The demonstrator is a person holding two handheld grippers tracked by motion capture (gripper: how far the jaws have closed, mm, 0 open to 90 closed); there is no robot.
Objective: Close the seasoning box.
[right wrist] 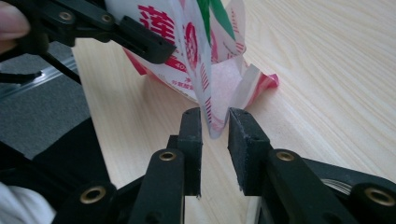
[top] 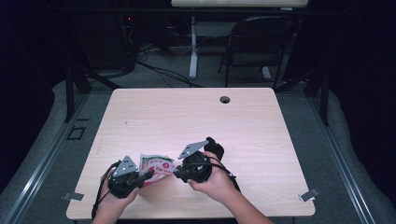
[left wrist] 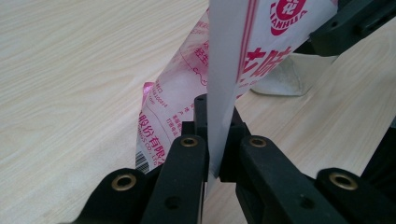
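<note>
A white plastic bag [top: 156, 167] printed in red and green hangs just above the wooden table [top: 196, 121] near its front edge, between both hands. My left gripper [top: 150, 175] is shut on it; in the left gripper view a flat fold of the bag [left wrist: 224, 70] is pinched between the jaws of that gripper [left wrist: 212, 140]. My right gripper [top: 175, 171] comes in from the right. In the right gripper view its jaws [right wrist: 215, 128] stand on either side of the bag's lower edge [right wrist: 210, 116], with a gap still showing beside the film. The left gripper's jaw [right wrist: 140, 39] holds the bag above.
A round cable hole [top: 225, 99] sits near the table's far edge. A black folding chair [top: 259, 42] and a white desk leg [top: 193, 51] stand beyond the table. Metal clips [top: 309, 194] mark the front corners. Bare wood stretches behind and to both sides of the hands.
</note>
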